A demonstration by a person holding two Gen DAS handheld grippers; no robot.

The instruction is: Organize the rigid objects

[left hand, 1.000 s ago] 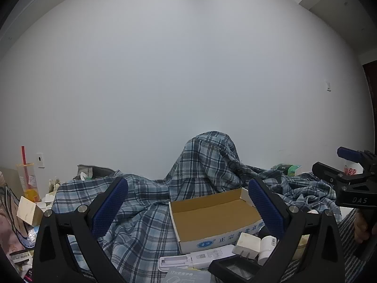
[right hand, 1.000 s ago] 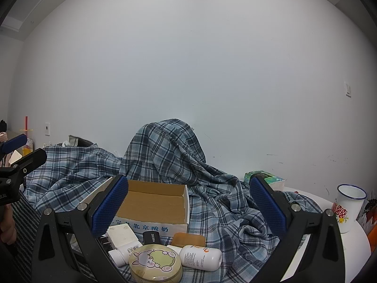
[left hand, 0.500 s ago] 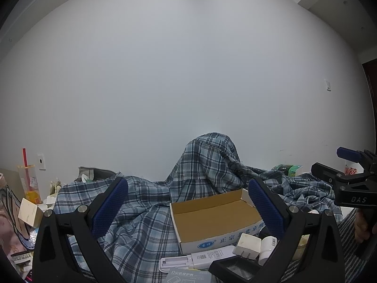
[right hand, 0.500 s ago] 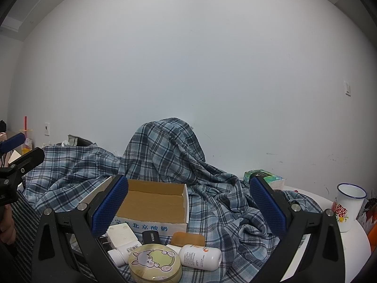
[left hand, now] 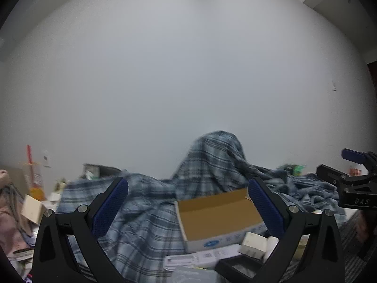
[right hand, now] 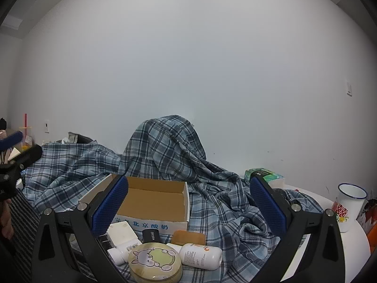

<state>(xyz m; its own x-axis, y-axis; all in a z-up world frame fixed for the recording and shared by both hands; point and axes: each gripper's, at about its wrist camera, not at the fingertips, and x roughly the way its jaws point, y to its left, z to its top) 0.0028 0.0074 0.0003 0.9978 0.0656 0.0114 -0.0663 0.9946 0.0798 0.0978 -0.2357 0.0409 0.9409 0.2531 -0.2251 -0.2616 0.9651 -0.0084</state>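
An empty cardboard box (right hand: pixel 153 200) (left hand: pixel 219 214) sits on a blue plaid cloth (right hand: pixel 212 188). In front of it in the right wrist view lie a round tin with a rabbit picture (right hand: pixel 155 263), a white bottle (right hand: pixel 200 255), a white block (right hand: pixel 121 233), a small black box (right hand: pixel 150 235) and a tan flat piece (right hand: pixel 188 237). My right gripper (right hand: pixel 188 205) hangs open above them, holding nothing. My left gripper (left hand: pixel 188 207) is open too, over the cloth left of the box. White boxes (left hand: pixel 253 245) and a flat white device (left hand: pixel 200 258) lie before the box in the left wrist view.
A white enamel mug (right hand: pixel 348 205) stands on the white table (right hand: pixel 353 247) at the right. A green tissue pack (right hand: pixel 265 174) lies behind the cloth. A drink cup with a red straw (left hand: pixel 34 176) and a small carton (left hand: pixel 33 208) stand at the left.
The left wrist view has tilted slightly upward and is blurred by motion; the right view is nearly the same. Both grippers stay open and empty.
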